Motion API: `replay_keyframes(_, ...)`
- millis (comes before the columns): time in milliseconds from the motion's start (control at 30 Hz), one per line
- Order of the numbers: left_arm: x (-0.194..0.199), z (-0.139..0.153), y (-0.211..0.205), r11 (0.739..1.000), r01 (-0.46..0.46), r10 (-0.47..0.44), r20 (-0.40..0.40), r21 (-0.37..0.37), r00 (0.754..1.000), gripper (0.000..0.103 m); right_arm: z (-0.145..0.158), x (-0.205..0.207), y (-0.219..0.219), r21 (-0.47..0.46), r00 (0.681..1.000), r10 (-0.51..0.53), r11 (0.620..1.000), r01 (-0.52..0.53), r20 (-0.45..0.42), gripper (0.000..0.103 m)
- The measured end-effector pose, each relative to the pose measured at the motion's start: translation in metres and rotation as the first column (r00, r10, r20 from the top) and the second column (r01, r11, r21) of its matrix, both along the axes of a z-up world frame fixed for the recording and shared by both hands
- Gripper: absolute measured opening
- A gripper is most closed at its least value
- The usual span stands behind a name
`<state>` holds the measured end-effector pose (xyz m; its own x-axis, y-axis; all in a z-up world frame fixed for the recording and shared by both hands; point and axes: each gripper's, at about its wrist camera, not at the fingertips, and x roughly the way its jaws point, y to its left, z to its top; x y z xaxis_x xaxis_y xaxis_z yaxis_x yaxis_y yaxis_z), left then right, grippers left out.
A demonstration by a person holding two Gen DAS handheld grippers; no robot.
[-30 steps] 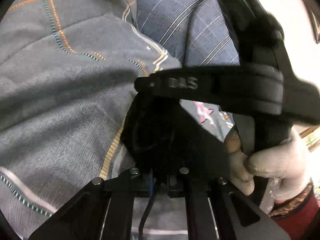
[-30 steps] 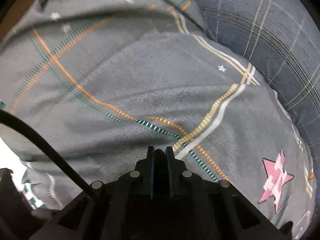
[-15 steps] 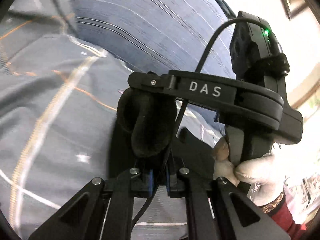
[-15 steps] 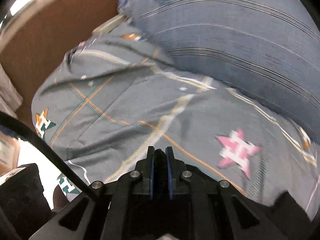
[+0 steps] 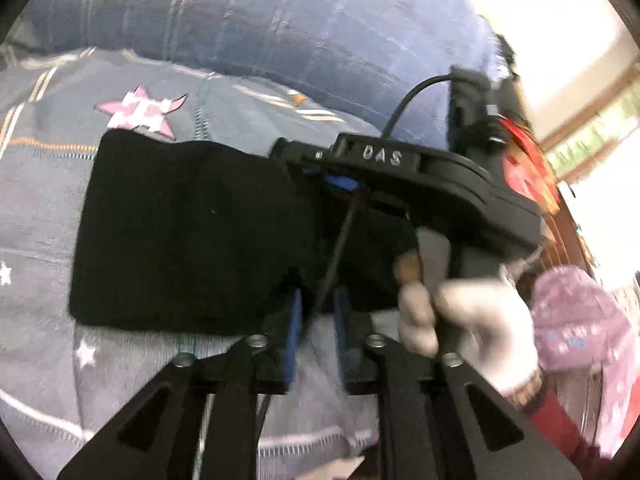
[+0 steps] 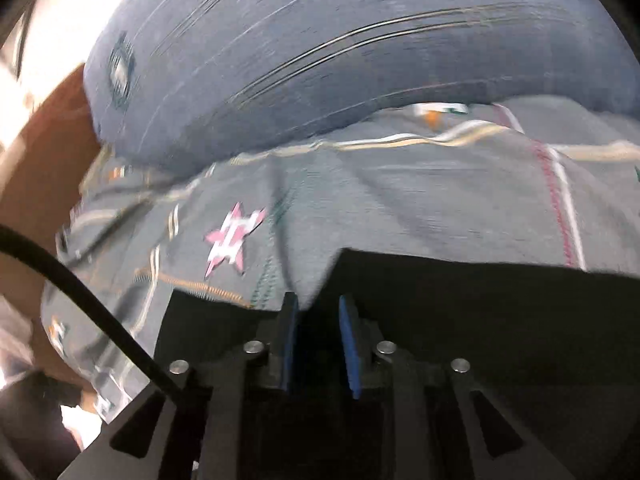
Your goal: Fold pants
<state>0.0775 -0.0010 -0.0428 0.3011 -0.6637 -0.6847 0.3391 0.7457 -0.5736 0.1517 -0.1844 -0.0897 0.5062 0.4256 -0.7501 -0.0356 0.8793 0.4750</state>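
Black pants point(image 5: 188, 236) lie folded in a flat rectangle on a grey patterned bedspread point(image 5: 36, 208). My left gripper point(image 5: 316, 300) is open, its blue pads just at the near edge of the pants, holding nothing. My right gripper point(image 5: 320, 172) shows in the left wrist view over the right end of the pants. In the right wrist view my right gripper point(image 6: 318, 308) is open over the black pants point(image 6: 480, 320), with the fabric under and around its pads.
A blue striped pillow point(image 5: 280, 20) lies at the far side of the bedspread; it also shows in the right wrist view point(image 6: 360, 48). A gloved hand point(image 5: 476, 324) holds the right gripper's handle. A wooden headboard point(image 6: 36, 136) stands at the left.
Both grippers have opened from shut. The black pants, bunched up at the left gripper before, now lie spread flat on the bedspread. Both views have swung toward the pillow.
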Motion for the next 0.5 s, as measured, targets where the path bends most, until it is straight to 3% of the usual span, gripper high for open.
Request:
replay_keyframes(67, -0.017, 0.010, 0.015, 0.999, 0.011, -0.011, 0.009, -0.032, 1.000, 0.041, 0.012, -0.009, -0.015, 0.017, 0.997, -0.057, 0.998, 0.057, 0.047, 0.043)
replay_keyframes(100, -0.022, 0.012, 0.025, 0.999, 0.009, -0.009, 0.010, -0.042, 1.000, 0.045, 0.019, -0.013, -0.020, 0.017, 0.994, -0.080, 0.997, 0.079, 0.072, 0.044)
replay_keyframes(167, -0.024, 0.013, 0.042, 0.999, -0.017, 0.017, 0.001, -0.048, 1.000, 0.046, 0.035, -0.022, -0.025, 0.022, 0.985, -0.130, 0.992, 0.128, 0.117, 0.044)
replay_keyframes(233, -0.020, 0.009, 0.058, 0.996, -0.075, 0.075, -0.008, -0.042, 0.997, 0.046, 0.050, -0.031, -0.023, 0.084, 0.980, -0.134, 0.989, 0.122, 0.149, 0.045)
replay_keyframes(367, -0.013, -0.004, 0.089, 0.982, -0.186, 0.184, -0.064, -0.032, 0.981, 0.046, 0.061, -0.037, 0.015, 0.234, 0.989, 0.016, 0.971, -0.050, 0.147, 0.044)
replay_keyframes(500, -0.011, -0.012, 0.105, 0.970, -0.243, 0.240, -0.083, -0.028, 0.967, 0.046, 0.028, -0.032, 0.048, 0.344, 0.992, 0.120, 0.931, -0.124, 0.033, 0.044)
